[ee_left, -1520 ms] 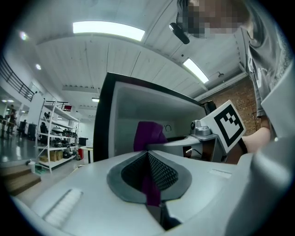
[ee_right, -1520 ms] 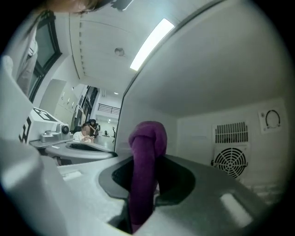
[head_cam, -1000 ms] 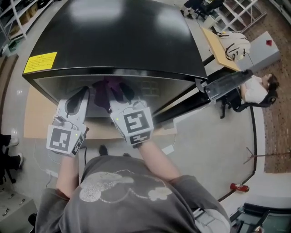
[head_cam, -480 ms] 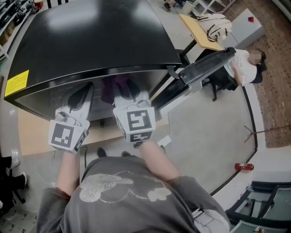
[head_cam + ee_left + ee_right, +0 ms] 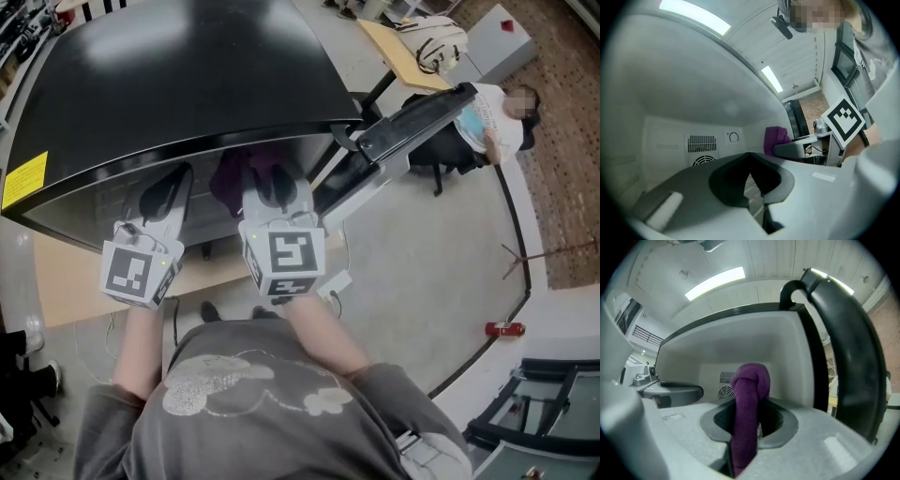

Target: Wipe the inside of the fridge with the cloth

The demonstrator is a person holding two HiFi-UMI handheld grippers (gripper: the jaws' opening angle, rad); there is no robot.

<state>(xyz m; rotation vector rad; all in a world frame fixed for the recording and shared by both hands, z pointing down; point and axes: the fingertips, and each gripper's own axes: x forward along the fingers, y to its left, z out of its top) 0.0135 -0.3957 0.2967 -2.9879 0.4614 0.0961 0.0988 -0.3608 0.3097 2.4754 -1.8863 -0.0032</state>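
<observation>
No word, brand or number is legible in any view. A yellow label (image 5: pixel 25 180) lies on the front left corner of the fridge (image 5: pixel 187 84) top; its print is too small to read. The cubes on the left gripper (image 5: pixel 161 195) and the right gripper (image 5: pixel 269 185) carry black-and-white square markers, patterns only. On the rear inner wall a round dial mark (image 5: pixel 733 137) stands just beside the vent grille (image 5: pixel 701 143); no figures show.

A black fridge (image 5: pixel 187 75) is set on a flat wooden board (image 5: pixel 66 281). Grey floor (image 5: pixel 422 272) is seen all around it. 1 small red thing (image 5: pixel 503 329) is left lying on the floor, well apart from the fridge. A white bag (image 5: pixel 439 42) is kept on a wooden table (image 5: pixel 389 42).
</observation>
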